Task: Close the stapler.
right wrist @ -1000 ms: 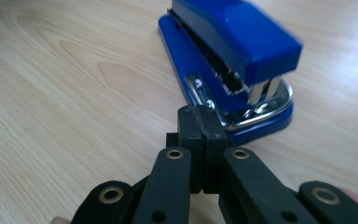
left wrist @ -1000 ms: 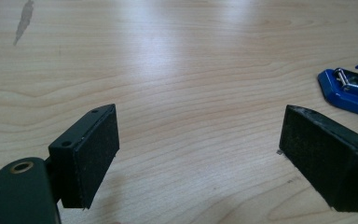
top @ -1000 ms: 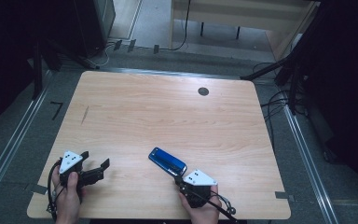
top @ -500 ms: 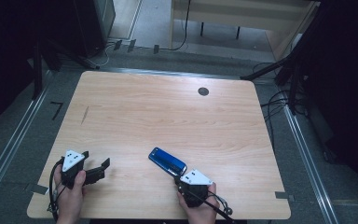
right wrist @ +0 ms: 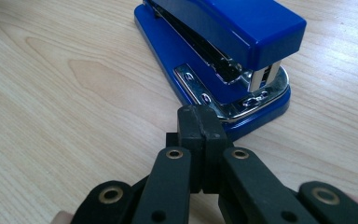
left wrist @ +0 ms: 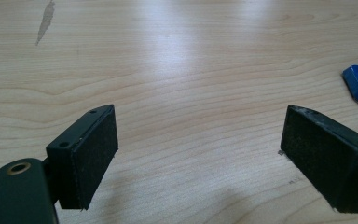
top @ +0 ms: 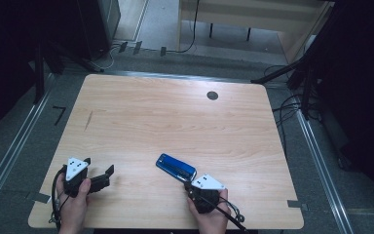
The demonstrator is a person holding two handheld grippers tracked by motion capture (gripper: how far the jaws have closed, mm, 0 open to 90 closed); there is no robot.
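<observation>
The right gripper (top: 191, 185) is held low at the near edge of the worktop (top: 175, 122), its fingers (right wrist: 200, 130) pressed together with nothing between them. Their tips stand just before the near end of the blue stapler (right wrist: 223, 51), very close to its base; contact I cannot tell. The stapler lies flat on the worktop, slanting away from the fingers, with its metal plate towards them. The left gripper (top: 104, 176) is well apart from the stapler, to its left, with fingers (left wrist: 88, 154) spread wide and empty over bare wood. Beyond the stapler, near the far edge, there is a small dark round hole (top: 212, 95).
</observation>
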